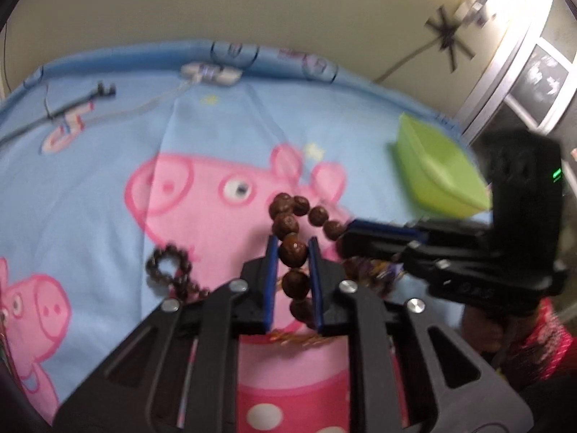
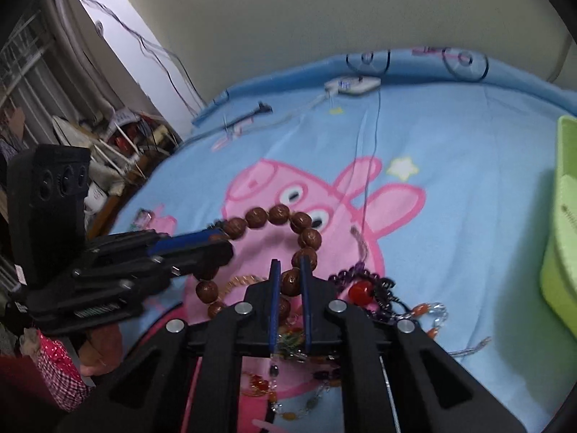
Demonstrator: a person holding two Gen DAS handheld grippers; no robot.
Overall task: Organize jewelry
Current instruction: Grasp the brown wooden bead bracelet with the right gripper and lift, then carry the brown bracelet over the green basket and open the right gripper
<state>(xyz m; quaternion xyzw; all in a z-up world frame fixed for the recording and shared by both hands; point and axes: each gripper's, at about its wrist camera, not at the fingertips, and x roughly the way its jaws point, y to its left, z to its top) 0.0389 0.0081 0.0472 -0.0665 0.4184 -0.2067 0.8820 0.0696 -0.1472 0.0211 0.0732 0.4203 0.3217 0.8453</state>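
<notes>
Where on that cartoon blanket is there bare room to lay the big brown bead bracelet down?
Both jaws grip the brown bead bracelet. The blanket looks bare between the pig's ear and the green box, and up toward the white plug. It is crowded under the right gripper, where the purple beads and chains are piled.

The left wrist picture is fuzzy all over. The big brown bead bracelet [image 1: 294, 252] has part of its loop hidden behind the right gripper [image 1: 346, 241], which pokes in from the right of the left gripper [image 1: 293, 249]. The little dark bead bracelet [image 1: 169, 270], left of the left gripper, is too smeared to count its beads. The green box [image 1: 438, 176], far off to the right, is blurry too.

In the right wrist picture, the green box [image 2: 560, 223] is cut off by the right edge. The jewelry pile [image 2: 288, 346] is partly hidden under the right gripper [image 2: 290, 270].
</notes>
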